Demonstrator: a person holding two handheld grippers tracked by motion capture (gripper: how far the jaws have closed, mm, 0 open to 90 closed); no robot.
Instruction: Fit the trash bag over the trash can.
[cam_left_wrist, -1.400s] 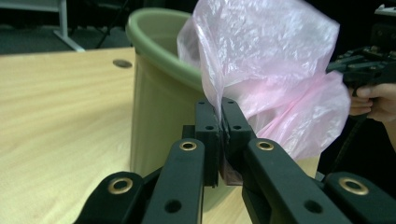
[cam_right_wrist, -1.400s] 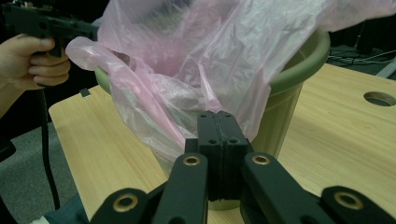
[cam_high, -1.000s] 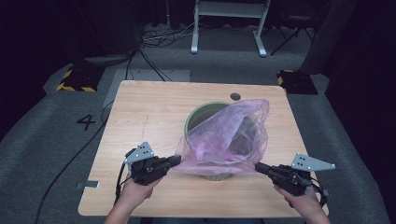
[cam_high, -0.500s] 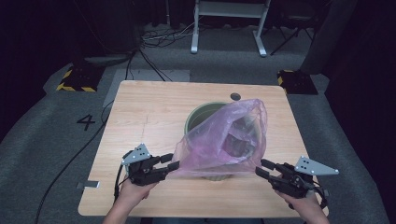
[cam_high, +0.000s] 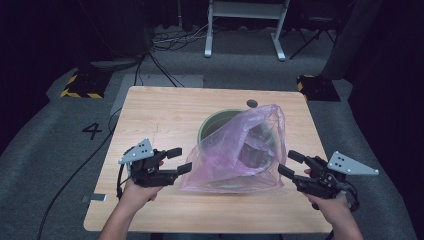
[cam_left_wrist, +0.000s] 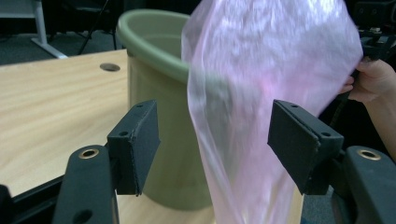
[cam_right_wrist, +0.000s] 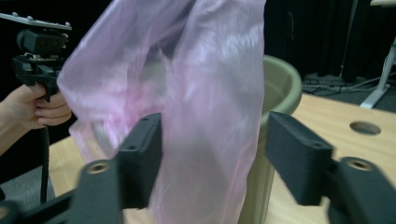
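Wooden table (cam_high: 165, 110) carries a green round bin (cam_high: 212, 124) near its middle, with a pink translucent plastic bag (cam_high: 235, 150) draped over the bin's near side and slumping toward the person. The bag's wide span runs left to right across the table, so it lies directly between the two tools. Left gripper (cam_high: 179, 161) sits just beside the bag's left lower corner; its jaws have just been opening and now stand apart, with bag film in the gap but the pads not pressing it. Right gripper (cam_high: 291, 164) sits just beside the bag's right edge; its jaws have likewise just been opening, film between them and unpinched. Both are about equally near, so either could regrip; the bag's mouth probably still needs spreading over the bin rim.
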